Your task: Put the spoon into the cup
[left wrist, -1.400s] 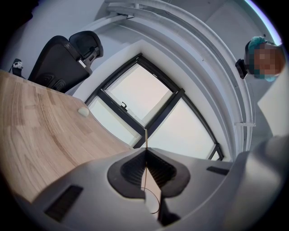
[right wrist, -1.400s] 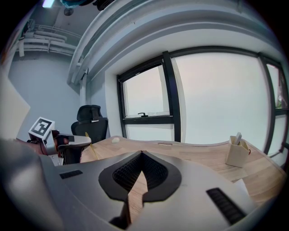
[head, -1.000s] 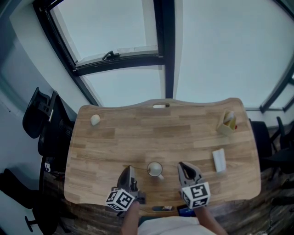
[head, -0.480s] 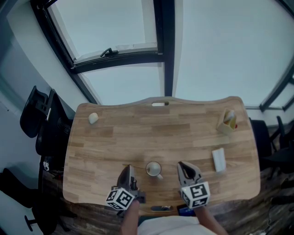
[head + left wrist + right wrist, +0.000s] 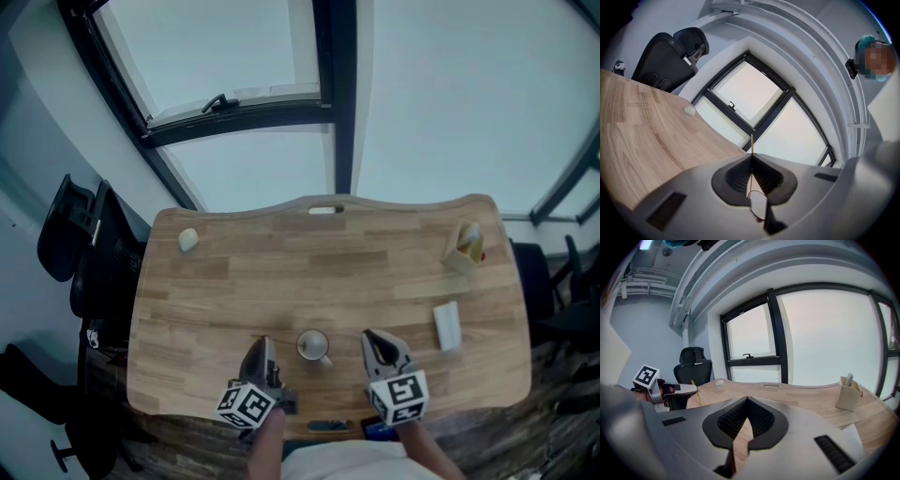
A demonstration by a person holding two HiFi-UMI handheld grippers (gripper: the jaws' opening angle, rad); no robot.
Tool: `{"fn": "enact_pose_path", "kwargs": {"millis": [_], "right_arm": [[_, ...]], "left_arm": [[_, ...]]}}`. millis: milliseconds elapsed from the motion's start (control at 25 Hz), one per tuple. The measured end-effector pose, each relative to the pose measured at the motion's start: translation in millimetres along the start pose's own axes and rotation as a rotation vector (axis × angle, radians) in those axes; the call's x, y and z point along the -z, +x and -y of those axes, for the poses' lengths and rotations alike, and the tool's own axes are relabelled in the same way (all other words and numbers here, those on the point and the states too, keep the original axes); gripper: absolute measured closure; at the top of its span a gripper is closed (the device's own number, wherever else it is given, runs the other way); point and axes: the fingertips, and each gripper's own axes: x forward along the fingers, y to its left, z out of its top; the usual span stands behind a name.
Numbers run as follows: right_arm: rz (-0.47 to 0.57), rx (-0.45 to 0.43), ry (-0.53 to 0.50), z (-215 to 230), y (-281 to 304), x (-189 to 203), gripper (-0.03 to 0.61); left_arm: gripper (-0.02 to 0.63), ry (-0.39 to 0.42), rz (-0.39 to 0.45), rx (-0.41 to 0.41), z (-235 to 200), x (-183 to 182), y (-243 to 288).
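Observation:
A white cup (image 5: pixel 314 345) with a handle stands near the table's front edge, between my two grippers. To its left, the left gripper (image 5: pixel 263 345) is shut on a thin golden spoon (image 5: pixel 751 149). The handle pokes up past the jaw tips and the bowl (image 5: pixel 757 206) sits low between the pads. The spoon's tip (image 5: pixel 263 339) points toward the far side of the table. The right gripper (image 5: pixel 371 337) is to the right of the cup, its jaws together with nothing held (image 5: pixel 746 400). The cup is hidden in both gripper views.
A wooden table (image 5: pixel 281 281) carries a small white lump (image 5: pixel 187 240) at the far left, a beige holder (image 5: pixel 464 249) with items at the far right and a white flat block (image 5: pixel 447 326) on the right. Black office chairs (image 5: pixel 80 244) stand left of the table, and windows lie beyond it.
The head view has drifted very slightly. Both grippers and the cup keep their places.

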Motion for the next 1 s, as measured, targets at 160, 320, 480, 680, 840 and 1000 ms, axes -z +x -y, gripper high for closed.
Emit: {"fn": "enact_pose_path", "kwargs": {"millis": [160,320,480,680,840,1000], "right_arm": [[0.025,0.008,0.015,2.9,2.9,-1.4,0.58],[-0.001,0.003,0.011,3.0,3.6,0.7,0.58],[-0.015,-0.003,0.005,5.5,4.2,3.3,0.58],[-0.047,-0.006,0.005,6.8,4.2,9.0,0.581],[-0.017,0.005,0.027,8.9,6.4,7.2,0.581],[-0.036,0.004,0.016,11.6,4.6,10.5,0.581]], "left_arm": [[0.612,-0.001,-0.001,0.001,-1.1,1.4,1.5],[0.612,-0.001,-0.007,0.0,-1.9,3.9,3.0],[0.612,-0.002,-0.009,-0.002,1.4,4.9,5.2],[0.612,0.007,-0.016,-0.003,1.9,7.1,7.8],[0.612,0.018,-0.028,0.0,0.8,10.8,10.5],[0.612,0.059,-0.049,0.007,3.1,16.6,13.1]]}}
